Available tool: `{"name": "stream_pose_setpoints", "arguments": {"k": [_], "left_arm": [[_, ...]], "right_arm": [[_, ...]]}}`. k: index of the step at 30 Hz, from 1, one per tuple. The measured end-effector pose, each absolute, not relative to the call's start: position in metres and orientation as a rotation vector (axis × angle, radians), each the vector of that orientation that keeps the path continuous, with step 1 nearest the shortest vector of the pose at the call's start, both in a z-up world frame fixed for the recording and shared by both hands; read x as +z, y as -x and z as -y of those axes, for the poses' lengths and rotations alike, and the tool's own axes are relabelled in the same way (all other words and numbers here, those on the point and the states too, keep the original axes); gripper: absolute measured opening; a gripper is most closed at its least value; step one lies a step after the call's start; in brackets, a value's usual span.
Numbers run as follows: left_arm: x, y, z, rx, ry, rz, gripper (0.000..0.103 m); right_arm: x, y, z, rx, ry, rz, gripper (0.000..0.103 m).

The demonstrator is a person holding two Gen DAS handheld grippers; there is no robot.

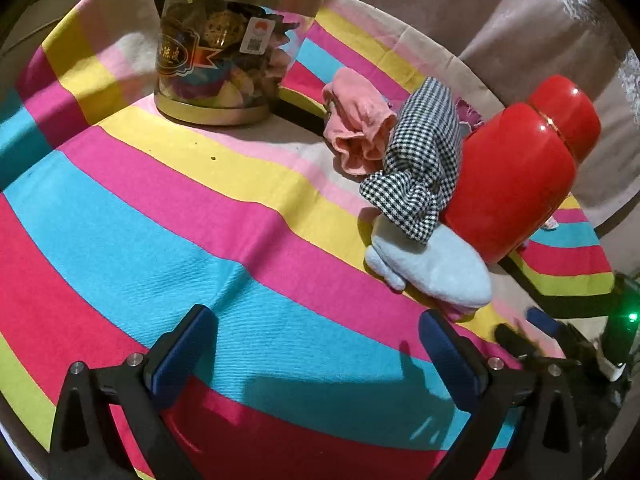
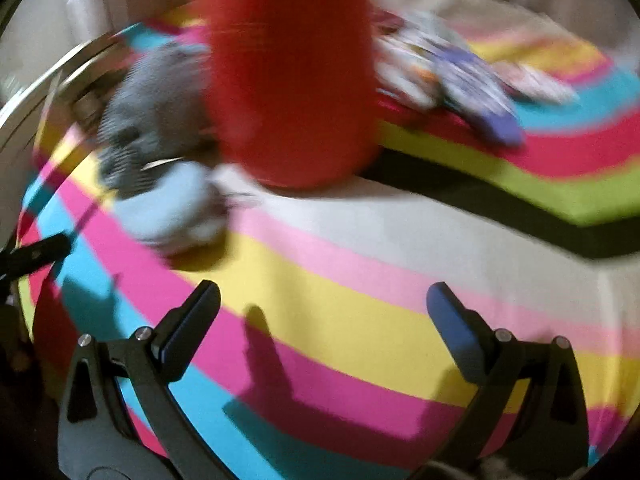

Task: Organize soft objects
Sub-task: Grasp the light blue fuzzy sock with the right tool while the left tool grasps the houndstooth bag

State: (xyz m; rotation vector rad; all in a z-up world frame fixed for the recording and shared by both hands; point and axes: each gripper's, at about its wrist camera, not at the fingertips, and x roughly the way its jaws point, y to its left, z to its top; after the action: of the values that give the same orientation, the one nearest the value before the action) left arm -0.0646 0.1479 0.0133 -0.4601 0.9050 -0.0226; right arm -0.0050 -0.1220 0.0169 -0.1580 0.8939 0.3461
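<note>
- Left wrist view: the left gripper [image 1: 318,330] hangs over the striped multicolour cloth [image 1: 180,208] with its 2 blue-padded fingers [image 1: 182,354] spread wide and nothing between them.
- Ahead and to the right lies a heap of soft things: a pale blue fleece sock [image 1: 436,264] nearest, a black-and-white checked fabric piece [image 1: 420,160] draped across its far end, and a crumpled salmon-pink cloth [image 1: 358,124] behind that, touching the checked piece.
- A glossy red lidded jar [image 1: 520,172] leans tilted against the right side of the heap, pressing on the checked piece and the sock.
- At the far left stands a clear round jar with a gold metal lid and base [image 1: 228,48], filled with mixed items and well apart from the heap.
- A beige curtain [image 1: 540,40] hangs behind the table edge; the tips of the right gripper [image 1: 528,326] show at the lower right.
- Right wrist view, heavily blurred: the right gripper [image 2: 324,300] is released, its 2 fingers [image 2: 192,320] wide apart over yellow and pink stripes of the cloth [image 2: 340,320], holding nothing.
- The red jar [image 2: 288,80] fills the upper centre and hides part of the heap; the checked piece [image 2: 152,116] and blue sock [image 2: 168,204] lie just left of it.
- To the right of the jar, on a raised striped surface, lie several patterned purple-and-white soft items [image 2: 472,76], too blurred to identify.
</note>
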Motion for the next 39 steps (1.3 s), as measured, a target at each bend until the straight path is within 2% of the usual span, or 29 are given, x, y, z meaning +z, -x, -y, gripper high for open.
{"name": "stream_pose_setpoints", "arguments": {"k": [7, 12, 14, 15, 16, 18, 28, 34, 38, 39], "left_arm": [[0.012, 0.076, -0.172, -0.11, 0.637, -0.871, 0.103], [0.016, 0.073, -0.159, -0.1, 0.564, -0.879, 0.103], [0.017, 0.071, -0.153, -0.085, 0.52, -0.884, 0.103], [0.017, 0.071, -0.149, -0.077, 0.5, -0.888, 0.103], [0.017, 0.071, -0.146, -0.07, 0.484, -0.891, 0.103], [0.017, 0.071, -0.144, -0.065, 0.471, -0.892, 0.103], [0.02, 0.065, -0.119, 0.049, 0.394, -0.948, 0.103], [0.038, 0.024, -0.069, 0.009, 0.248, -0.896, 0.103], [0.037, -0.017, -0.063, 0.044, 0.215, -0.881, 0.102], [0.036, -0.021, -0.064, 0.042, 0.215, -0.88, 0.084]], "right_arm": [[0.006, -0.02, 0.032, 0.528, 0.389, -0.901, 0.103], [-0.002, -0.04, 0.019, 0.548, 0.355, -0.915, 0.102], [0.0, -0.037, 0.036, 0.564, 0.278, -0.9, 0.083], [0.002, -0.033, 0.043, 0.542, 0.272, -0.892, 0.055], [0.003, -0.029, 0.05, 0.512, 0.275, -0.894, 0.046], [0.007, -0.01, 0.074, 0.47, 0.252, -0.882, 0.044], [0.001, 0.026, 0.234, 0.075, 0.028, -0.914, 0.046], [-0.003, 0.037, 0.226, 0.076, 0.06, -0.879, 0.055], [-0.005, 0.035, 0.238, 0.1, 0.022, -0.881, 0.062], [-0.002, 0.036, 0.237, 0.104, 0.024, -0.882, 0.065]]}}
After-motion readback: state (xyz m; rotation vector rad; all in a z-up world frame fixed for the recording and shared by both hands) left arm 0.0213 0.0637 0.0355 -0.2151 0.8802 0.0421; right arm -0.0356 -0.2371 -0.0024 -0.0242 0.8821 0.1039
